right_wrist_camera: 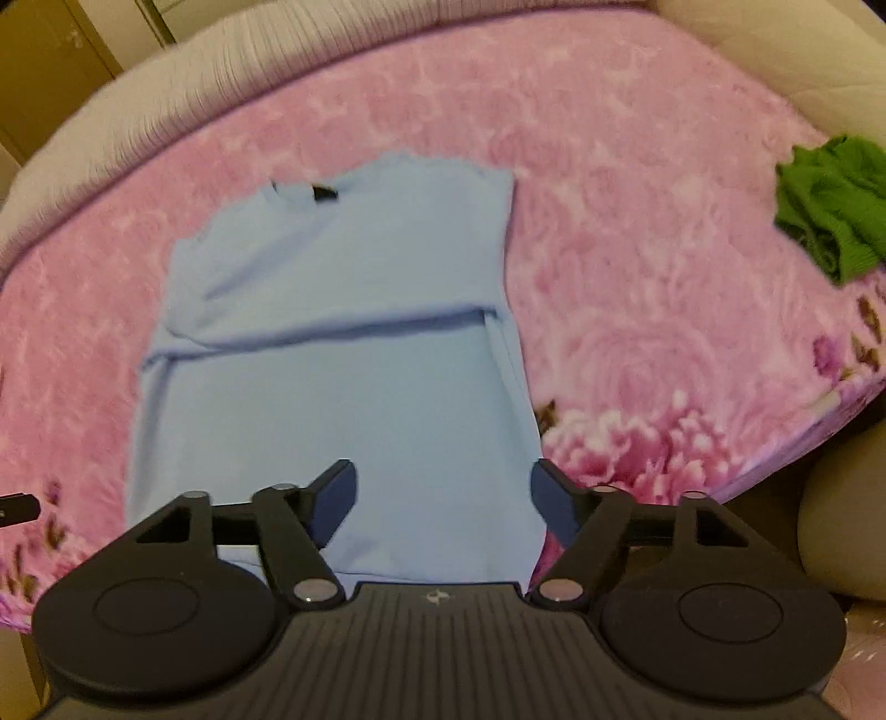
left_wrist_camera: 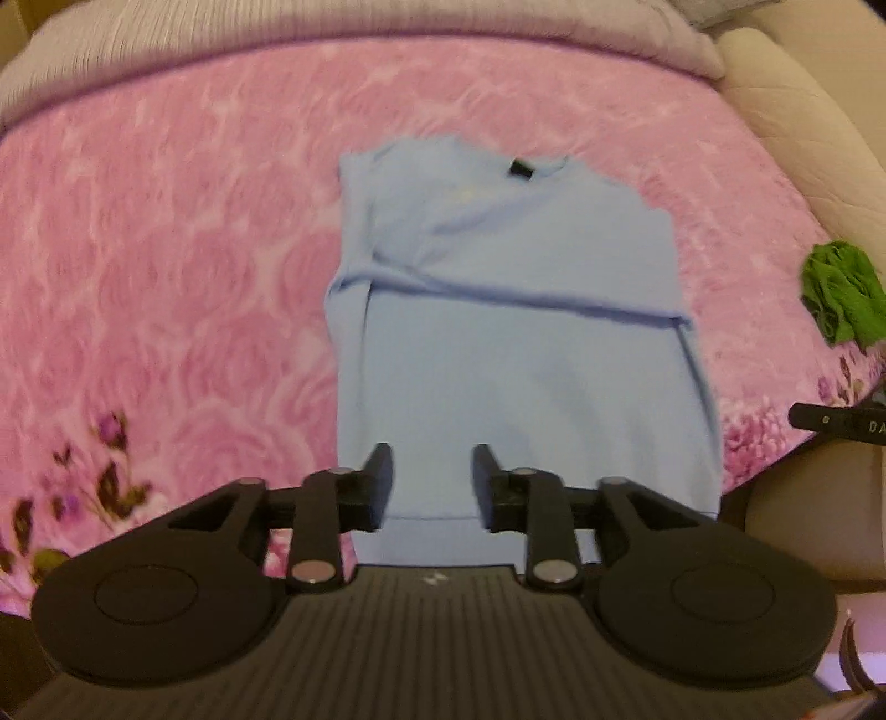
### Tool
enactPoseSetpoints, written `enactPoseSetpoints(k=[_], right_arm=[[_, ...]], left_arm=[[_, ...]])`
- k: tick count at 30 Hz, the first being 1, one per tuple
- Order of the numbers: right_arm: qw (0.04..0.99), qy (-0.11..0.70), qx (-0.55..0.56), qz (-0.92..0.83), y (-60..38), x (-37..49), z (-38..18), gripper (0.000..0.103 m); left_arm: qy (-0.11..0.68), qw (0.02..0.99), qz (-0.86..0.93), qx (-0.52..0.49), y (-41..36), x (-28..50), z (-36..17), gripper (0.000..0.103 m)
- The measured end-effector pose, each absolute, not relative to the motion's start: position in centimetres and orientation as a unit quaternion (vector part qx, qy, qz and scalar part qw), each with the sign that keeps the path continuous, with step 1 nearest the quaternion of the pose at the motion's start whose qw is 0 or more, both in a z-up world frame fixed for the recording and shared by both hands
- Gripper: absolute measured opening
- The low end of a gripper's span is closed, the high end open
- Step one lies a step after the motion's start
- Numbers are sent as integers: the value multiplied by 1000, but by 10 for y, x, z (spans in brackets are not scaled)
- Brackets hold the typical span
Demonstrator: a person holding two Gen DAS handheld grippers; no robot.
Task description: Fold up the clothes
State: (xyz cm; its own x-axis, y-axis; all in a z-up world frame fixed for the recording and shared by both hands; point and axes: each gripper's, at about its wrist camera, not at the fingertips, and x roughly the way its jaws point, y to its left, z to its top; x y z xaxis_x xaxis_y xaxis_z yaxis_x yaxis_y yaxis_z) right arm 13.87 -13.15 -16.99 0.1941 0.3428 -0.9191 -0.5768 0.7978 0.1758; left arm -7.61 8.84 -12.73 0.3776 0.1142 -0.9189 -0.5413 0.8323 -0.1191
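A light blue shirt lies flat on the pink floral bedspread, its sleeves tucked in so the sides run nearly straight, and a crosswise crease sits about halfway up. The collar end, with a small dark label, points away from both tongs; the hem is the end nearest them.

The left gripper hangs over the hem end with its fingers parted and nothing between them — only blue cloth shows through the gap. The hem edge runs just behind the fingertips, toward the gripper body. Whether the tips touch the cloth I can't say, since the picture is a little smeared.

The right gripper is spread wider, also empty. Its left finger is over the shirt, while its right finger sits at the shirt's right-hand edge, where blue meets pink.

Well off to the right of both tongs, near the bed's edge, sits a crumpled green garment — apart from the shirt. Beyond the shirt, past the collar, a pale ribbed blanket is bunched along the far side of the bed.
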Motion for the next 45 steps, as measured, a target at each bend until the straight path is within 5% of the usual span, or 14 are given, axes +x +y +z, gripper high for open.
enactPoseSetpoints(k=[25,45], right_arm=[[800,561,-47,206,-164,-54,-127,76],[821,534,-54,195,-178,-93,-104,77]], left_arm=[[518,840,120,-104,80,-198,-89,33],[499,852,105,-119,77,-238,-79,35]])
